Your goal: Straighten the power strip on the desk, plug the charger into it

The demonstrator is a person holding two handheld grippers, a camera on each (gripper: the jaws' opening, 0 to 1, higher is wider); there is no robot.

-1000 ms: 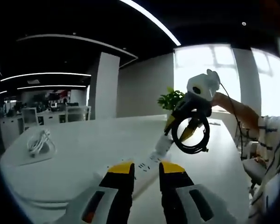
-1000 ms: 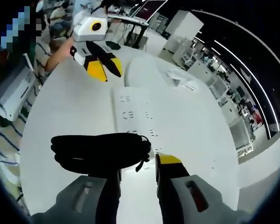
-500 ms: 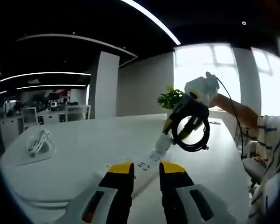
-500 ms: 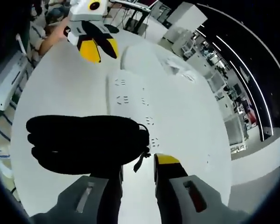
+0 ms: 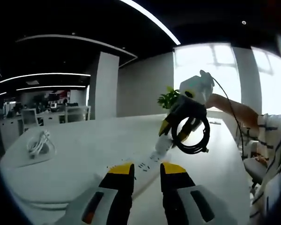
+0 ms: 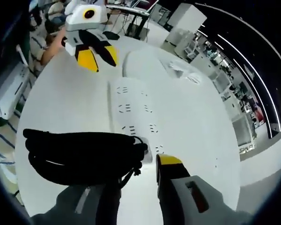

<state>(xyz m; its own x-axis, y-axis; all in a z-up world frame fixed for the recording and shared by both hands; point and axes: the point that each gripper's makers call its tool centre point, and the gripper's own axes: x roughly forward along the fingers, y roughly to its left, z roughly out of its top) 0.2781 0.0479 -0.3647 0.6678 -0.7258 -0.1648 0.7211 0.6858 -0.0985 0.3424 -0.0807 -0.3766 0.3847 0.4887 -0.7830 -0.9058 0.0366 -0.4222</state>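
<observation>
While I held the right gripper (image 5: 180,123) above the strip (image 6: 131,108), its jaws pinched the charger (image 6: 79,154) by its coiled black cord, a bundle that hung off the left side of the jaws in the right gripper view and dangled as a loop in the left gripper view. The charger's body was hidden (I could not make out plug or prongs), so I judged the cord a poor handle: soft, light, apt to swing and twist, with no way to steer prongs into a socket. I reckoned the stiff plug body would be the place to take hold.

The strip lay flat on the white surface (image 5: 75,154), long, white and rigid, with rows of sockets along its top, running from just ahead of the left gripper (image 5: 145,169) toward the right one. It looked light and likely to slide on the smooth top, so it would want pinning at one end. The left gripper's jaws stood slightly apart over the strip's near end, holding nothing that I could see.
</observation>
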